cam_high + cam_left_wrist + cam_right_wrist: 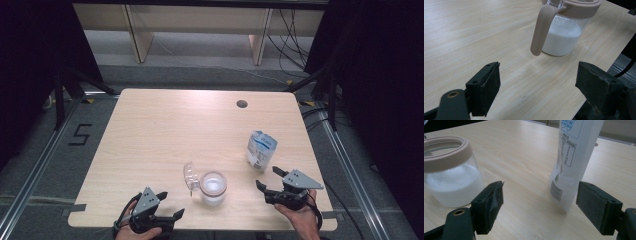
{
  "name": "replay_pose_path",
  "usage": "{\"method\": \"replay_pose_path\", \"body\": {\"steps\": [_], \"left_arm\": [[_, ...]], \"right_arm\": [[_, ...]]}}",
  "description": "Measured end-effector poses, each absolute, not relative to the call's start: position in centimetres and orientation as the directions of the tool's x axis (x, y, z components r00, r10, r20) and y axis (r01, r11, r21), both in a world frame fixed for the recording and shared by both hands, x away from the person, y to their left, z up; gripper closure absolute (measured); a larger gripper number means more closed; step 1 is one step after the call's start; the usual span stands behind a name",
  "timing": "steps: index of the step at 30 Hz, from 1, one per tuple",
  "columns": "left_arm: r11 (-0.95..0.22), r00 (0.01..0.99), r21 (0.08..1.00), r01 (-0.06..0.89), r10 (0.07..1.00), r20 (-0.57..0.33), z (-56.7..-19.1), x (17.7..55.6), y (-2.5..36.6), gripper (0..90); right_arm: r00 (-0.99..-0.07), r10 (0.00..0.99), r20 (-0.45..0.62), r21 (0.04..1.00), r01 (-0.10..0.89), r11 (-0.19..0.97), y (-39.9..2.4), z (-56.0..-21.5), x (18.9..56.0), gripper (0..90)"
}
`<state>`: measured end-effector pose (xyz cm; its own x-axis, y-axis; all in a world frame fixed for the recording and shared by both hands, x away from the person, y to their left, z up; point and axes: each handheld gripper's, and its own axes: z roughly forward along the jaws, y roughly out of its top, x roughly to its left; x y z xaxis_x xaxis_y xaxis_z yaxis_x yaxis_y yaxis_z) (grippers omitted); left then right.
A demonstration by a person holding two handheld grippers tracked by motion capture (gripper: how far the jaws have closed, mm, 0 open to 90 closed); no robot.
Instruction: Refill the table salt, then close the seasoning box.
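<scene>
A clear jar (pixel 214 187) with a tan rim stands near the table's front edge, partly filled with a white substance. Its clear lid (pixel 190 176) hangs open on the left. In the left gripper view the jar (pixel 564 37) shows a tan strap (pixel 540 30) hanging down its side. A white pouch (pixel 261 149) with blue print stands upright to the jar's right. My left gripper (pixel 171 203) sits at the front edge left of the jar, open and empty (pixel 539 85). My right gripper (pixel 266 177) is open just in front of the pouch (pixel 571 157), with the jar (pixel 451 180) off to its left.
The light wooden table (pixel 160 130) has a round cable hole (pixel 242 104) at the far right. Beyond it are grey floor, cables, wooden furniture legs and a "5" marked on the floor (pixel 80 134) at the left. Dark curtains flank both sides.
</scene>
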<state>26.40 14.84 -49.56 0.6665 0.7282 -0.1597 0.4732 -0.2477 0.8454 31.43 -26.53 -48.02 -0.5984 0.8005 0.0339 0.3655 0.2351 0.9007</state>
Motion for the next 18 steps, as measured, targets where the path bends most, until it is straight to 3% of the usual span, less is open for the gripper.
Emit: {"method": "replay_pose_path", "body": {"steps": [18], "left_arm": [[-0.217,0.646,0.852,0.477,0.744,-0.172,-49.3,26.5,14.9,19.2]], "right_arm": [[-0.615,0.788,0.024,0.898,0.359,0.254,-26.9,-48.1,29.6,22.7]]}}
